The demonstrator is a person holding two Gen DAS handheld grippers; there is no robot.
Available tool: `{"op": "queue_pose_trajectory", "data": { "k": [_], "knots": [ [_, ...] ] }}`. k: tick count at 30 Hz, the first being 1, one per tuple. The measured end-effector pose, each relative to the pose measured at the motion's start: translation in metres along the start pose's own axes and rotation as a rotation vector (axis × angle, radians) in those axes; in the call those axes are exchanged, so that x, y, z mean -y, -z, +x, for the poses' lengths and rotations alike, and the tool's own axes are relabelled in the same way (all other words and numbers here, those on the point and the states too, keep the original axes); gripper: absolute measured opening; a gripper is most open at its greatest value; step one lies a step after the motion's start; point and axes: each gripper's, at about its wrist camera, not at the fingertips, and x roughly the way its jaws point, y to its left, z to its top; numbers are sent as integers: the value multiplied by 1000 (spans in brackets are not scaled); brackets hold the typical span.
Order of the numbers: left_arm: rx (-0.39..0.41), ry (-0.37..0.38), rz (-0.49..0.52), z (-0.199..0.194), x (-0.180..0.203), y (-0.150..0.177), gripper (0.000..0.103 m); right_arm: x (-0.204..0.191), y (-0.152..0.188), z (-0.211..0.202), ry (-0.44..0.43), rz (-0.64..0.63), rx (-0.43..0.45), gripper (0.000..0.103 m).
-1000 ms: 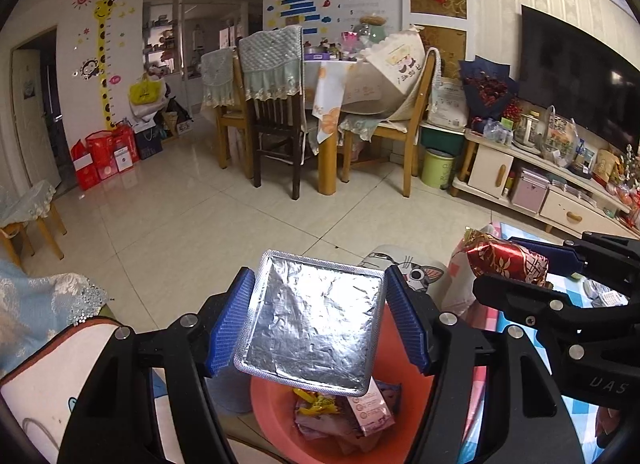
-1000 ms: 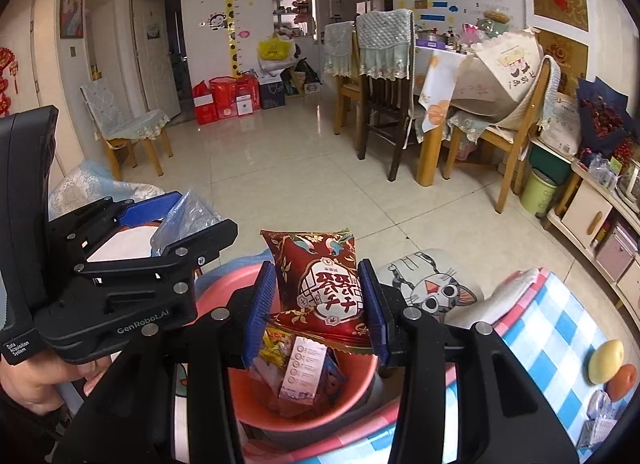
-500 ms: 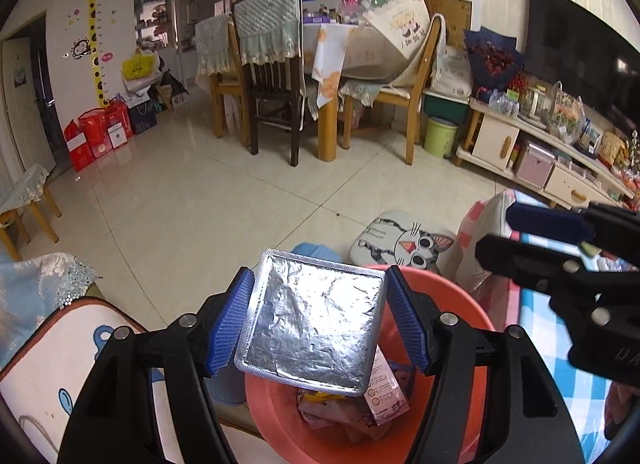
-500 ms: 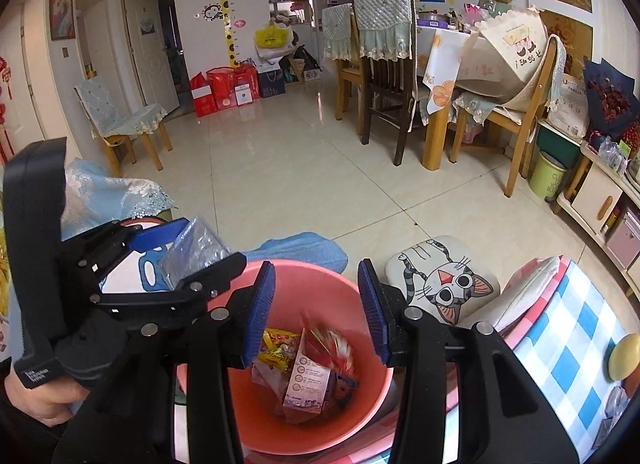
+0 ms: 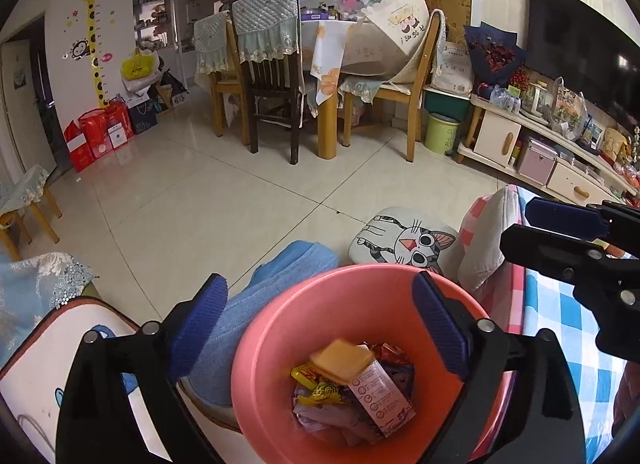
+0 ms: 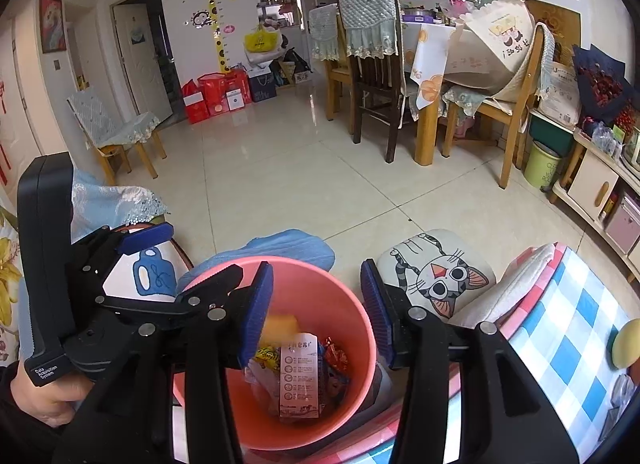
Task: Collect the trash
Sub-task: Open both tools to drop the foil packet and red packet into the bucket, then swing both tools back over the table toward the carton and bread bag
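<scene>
A pink bin (image 5: 304,320) stands below both grippers and also shows in the right wrist view (image 6: 320,288). It holds several wrappers and a pink carton (image 5: 380,392). A flat orange-tan packet (image 5: 340,358) lies on top of the pile, blurred; it also shows in the right wrist view (image 6: 280,326). My left gripper (image 5: 320,316) is open and empty above the bin. My right gripper (image 6: 316,304) is open and empty above the bin too.
A cat-face cushion (image 5: 404,240) and a blue cloth (image 5: 280,272) lie on the floor beyond the bin. A blue checked tablecloth (image 6: 568,328) with a yellow fruit (image 6: 626,344) is at right. Dining chairs and a table (image 5: 320,63) stand farther off.
My right gripper opened and dropped the red snack bag into the bin. My left gripper then opened and released the foil-backed packet, which fell into the bin.
</scene>
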Motion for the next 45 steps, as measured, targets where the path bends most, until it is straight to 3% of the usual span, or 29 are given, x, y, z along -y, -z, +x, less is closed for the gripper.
{"op": "queue_pose_trajectory", "data": {
  "k": [11, 24, 35, 45],
  "knots": [
    [23, 7, 20, -21, 16, -4, 94, 27, 22, -39, 24, 58, 26, 51],
    [85, 118, 92, -85, 89, -3, 94, 96, 108, -168, 199, 170, 115, 74],
    [110, 242, 200, -100, 209, 9, 94, 176, 218, -279, 451, 255, 144, 75],
    [90, 344, 275, -69, 332, 26, 94, 259, 292, -312, 559, 328, 151, 76]
  ]
}}
